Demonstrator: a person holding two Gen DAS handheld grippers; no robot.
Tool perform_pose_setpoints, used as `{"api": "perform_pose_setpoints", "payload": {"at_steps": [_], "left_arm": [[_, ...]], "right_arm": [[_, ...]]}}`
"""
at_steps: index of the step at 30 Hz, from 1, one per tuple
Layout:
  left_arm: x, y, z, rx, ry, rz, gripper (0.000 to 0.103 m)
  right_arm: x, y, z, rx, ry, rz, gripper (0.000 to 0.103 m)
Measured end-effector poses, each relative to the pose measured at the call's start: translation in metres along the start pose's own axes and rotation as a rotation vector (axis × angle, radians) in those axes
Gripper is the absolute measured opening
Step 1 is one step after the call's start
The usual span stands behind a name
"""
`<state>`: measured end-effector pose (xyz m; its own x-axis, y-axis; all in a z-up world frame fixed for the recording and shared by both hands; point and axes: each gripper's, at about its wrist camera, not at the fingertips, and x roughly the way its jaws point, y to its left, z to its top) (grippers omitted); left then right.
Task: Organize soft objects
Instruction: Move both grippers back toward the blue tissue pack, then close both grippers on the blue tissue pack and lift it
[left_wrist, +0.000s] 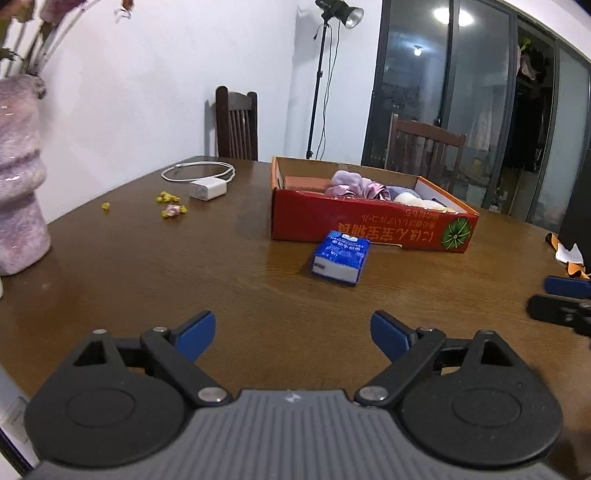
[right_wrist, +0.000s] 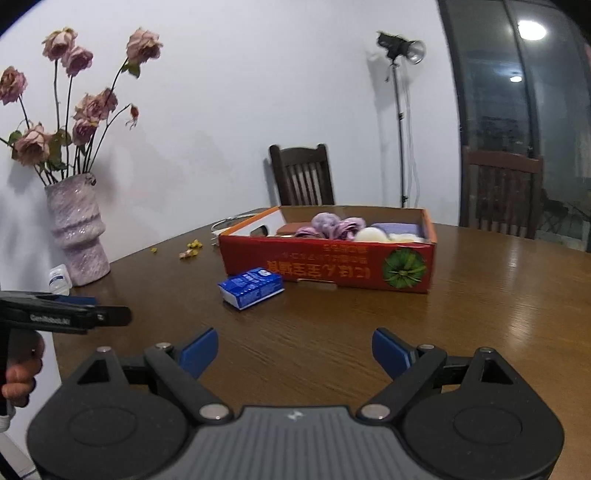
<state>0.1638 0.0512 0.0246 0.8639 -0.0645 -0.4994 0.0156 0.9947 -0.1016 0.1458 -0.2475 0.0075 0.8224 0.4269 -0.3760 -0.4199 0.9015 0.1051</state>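
Brown wooden tabletop (left_wrist: 147, 266) carries a red cardboard box (left_wrist: 369, 221) at our 12 o'clock, soft purple and cream items (left_wrist: 365, 186) piled inside. We see a blue tissue pack (left_wrist: 340, 256) just before it. Our left gripper (left_wrist: 293, 332) and right gripper (right_wrist: 295, 350) hover with fingers spread, empty.

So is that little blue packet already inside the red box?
No, the blue packet lies on the bare wooden table just in front of the red box, outside its walls.
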Motion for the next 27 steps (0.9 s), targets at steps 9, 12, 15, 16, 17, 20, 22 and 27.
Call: {"api": "perform_pose_setpoints", "payload": {"at_steps": [9, 12, 15, 16, 17, 20, 22, 27], "left_arm": [[0.084, 0.004, 0.037, -0.152, 0.128, -0.193, 0.049], [0.108, 0.007, 0.044, -0.204, 0.160, -0.218, 0.046], [0.125, 0.013, 0.049, -0.251, 0.182, -0.245, 0.044], [0.131, 0.015, 0.049, -0.266, 0.192, -0.241, 0.041], [0.136, 0.017, 0.049, -0.276, 0.204, -0.230, 0.038], [0.142, 0.021, 0.049, -0.299, 0.212, -0.238, 0.034], [0.140, 0.022, 0.049, -0.302, 0.211, -0.243, 0.030], [0.118, 0.020, 0.041, -0.300, 0.234, -0.305, 0.030]], "right_arm": [[0.123, -0.006, 0.055, 0.068, 0.100, 0.151, 0.069], [0.169, -0.003, 0.070, 0.068, 0.133, 0.188, 0.057], [0.206, 0.002, 0.079, 0.044, 0.157, 0.175, 0.055], [0.217, 0.003, 0.080, 0.043, 0.167, 0.179, 0.054], [0.227, 0.003, 0.080, 0.054, 0.182, 0.188, 0.048], [0.245, 0.001, 0.078, 0.086, 0.218, 0.211, 0.031], [0.244, -0.001, 0.075, 0.107, 0.221, 0.222, 0.028], [0.199, -0.005, 0.056, 0.163, 0.254, 0.243, 0.020]]}}
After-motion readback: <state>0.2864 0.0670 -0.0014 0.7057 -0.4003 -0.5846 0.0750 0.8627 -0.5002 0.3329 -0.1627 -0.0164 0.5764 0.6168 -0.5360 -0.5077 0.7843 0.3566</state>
